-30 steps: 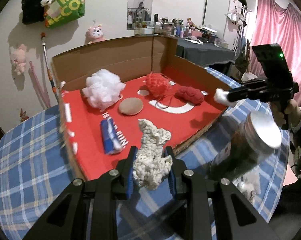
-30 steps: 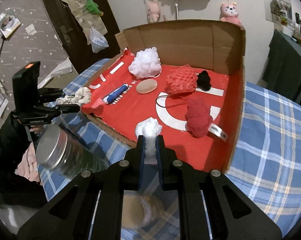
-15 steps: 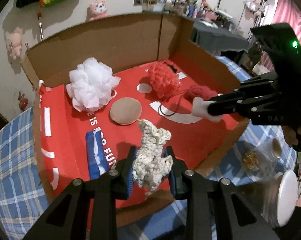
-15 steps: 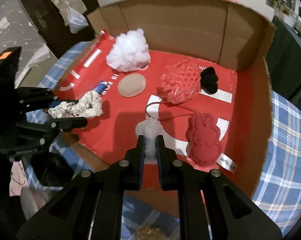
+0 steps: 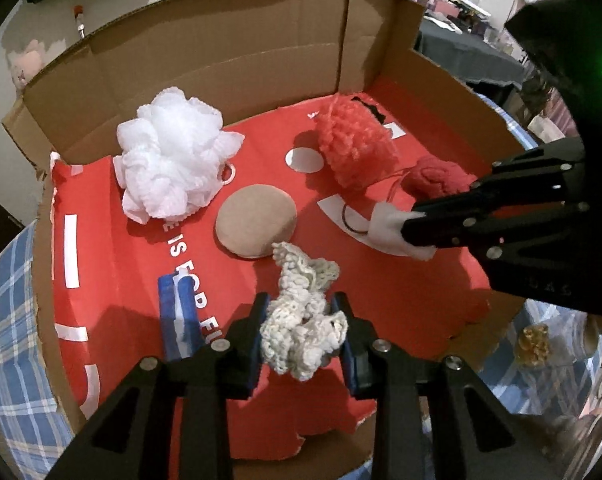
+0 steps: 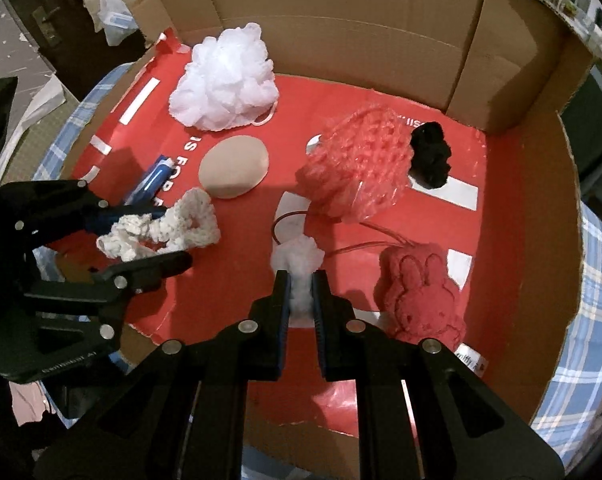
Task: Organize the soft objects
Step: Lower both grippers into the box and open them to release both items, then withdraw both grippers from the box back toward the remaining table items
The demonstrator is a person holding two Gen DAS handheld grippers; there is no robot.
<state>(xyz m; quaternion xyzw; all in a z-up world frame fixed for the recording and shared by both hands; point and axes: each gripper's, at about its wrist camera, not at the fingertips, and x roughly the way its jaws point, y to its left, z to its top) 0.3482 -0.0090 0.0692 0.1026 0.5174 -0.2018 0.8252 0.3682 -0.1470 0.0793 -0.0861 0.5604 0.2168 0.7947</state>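
Between the blue-padded fingers [image 5: 257,330] of the left gripper [image 5: 301,328], at lower centre of the left wrist view, hangs a cream crocheted yarn piece [image 5: 303,316]; the jaws have just been easing apart, yet the pads press its sides and it is clear of the floor below. At lower centre of the right wrist view, the right gripper [image 6: 300,294] has its jaws nearly together, pinched on a small white fluffy tuft [image 6: 299,262]. Both grippers hang over the red printed liner [image 6: 237,256] of a shallow brown cardboard box [image 6: 341,12]. On that liner, toward the upper left of the right wrist view, sits a white mesh bath pouf [image 6: 225,80], with a tan round pad [image 6: 233,168] just below it and a blue-and-white tube [image 6: 151,180] to the left. Right of centre lie a coral-red net pouf [image 6: 357,168], a black fuzzy scrunchie [image 6: 431,154] touching its right side, and a dark red rabbit-shaped plush sponge [image 6: 421,292] at lower right. Blue plaid cloth [image 6: 593,280] shows beyond the box's right wall.
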